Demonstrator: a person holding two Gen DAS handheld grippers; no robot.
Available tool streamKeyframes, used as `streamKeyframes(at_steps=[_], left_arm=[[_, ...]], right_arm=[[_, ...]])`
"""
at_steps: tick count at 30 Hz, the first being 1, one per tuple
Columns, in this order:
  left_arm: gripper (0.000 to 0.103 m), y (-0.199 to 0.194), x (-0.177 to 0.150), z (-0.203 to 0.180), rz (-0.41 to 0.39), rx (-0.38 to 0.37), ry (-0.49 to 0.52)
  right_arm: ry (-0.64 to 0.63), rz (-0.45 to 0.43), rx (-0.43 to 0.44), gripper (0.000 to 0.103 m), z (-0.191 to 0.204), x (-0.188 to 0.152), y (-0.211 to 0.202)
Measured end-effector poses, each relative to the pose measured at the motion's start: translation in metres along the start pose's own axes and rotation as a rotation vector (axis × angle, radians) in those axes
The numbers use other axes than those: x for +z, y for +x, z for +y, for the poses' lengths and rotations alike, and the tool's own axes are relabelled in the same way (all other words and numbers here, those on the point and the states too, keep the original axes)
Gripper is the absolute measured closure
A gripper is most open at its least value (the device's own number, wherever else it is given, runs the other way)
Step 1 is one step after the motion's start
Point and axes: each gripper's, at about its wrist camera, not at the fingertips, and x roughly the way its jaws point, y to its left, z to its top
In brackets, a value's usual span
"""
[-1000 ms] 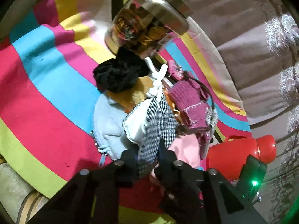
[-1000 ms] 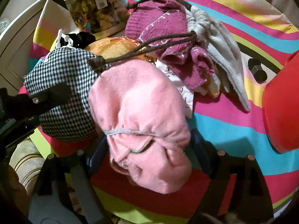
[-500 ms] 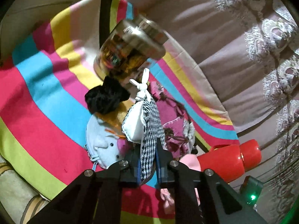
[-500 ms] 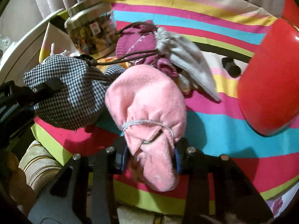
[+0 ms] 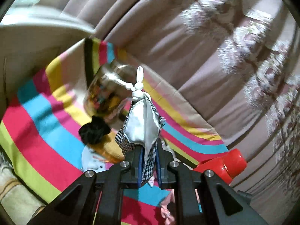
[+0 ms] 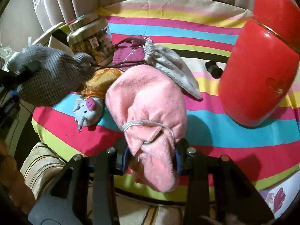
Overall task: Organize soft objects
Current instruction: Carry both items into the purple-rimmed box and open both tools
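- The left gripper (image 5: 148, 166) is clenched almost fully on the houndstooth pouch (image 5: 142, 131), its jaws pinching the fabric at the lower centre of the left wrist view; the pouch stands up from the jaws, its pale lining facing the camera and a white rabbit-shaped toggle (image 5: 138, 86) at its top.
- The right gripper (image 6: 151, 157) grasps the pink plush pouch (image 6: 148, 108), its jaws partly closed on the pouch's gathered neck at the lower centre of the right wrist view; the body of the pouch bulges away from the jaws over the striped cloth (image 6: 215, 133).
- The right wrist view alone shows the rest of the pile: a grey drawstring bag (image 6: 172, 67) and a maroon knitted bag (image 6: 129, 53) at upper centre, an orange pouch (image 6: 101, 82), and a small pale-blue animal-face purse (image 6: 88, 112) left of the pink one.
- The same view shows the houndstooth pouch blurred at the left edge, raised clear of the cloth.
- The left wrist view alone shows a black fuzzy item (image 5: 93, 131) beside the jar (image 5: 105, 97), with a curtain filling the upper right.
- Both views show the red flask (image 6: 256, 75), at right in each.
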Motion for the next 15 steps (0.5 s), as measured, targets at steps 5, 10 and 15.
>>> streamKeyframes(at_steps=[5, 10, 15], left_arm=[[0.091, 0.001, -0.009, -0.022, 0.04, -0.052, 0.031], [0.091, 0.002, -0.021, -0.04, 0.099, -0.1, 0.051], [0.091, 0.003, -0.036, -0.058, 0.161, -0.139, 0.059]], right_arm=[[0.04, -0.018, -0.006, 0.063, -0.015, -0.008, -0.018], [0.087, -0.032, -0.022, 0.063, -0.033, -0.019, -0.035], [0.131, -0.049, -0.033, 0.063, -0.05, -0.029, -0.053]])
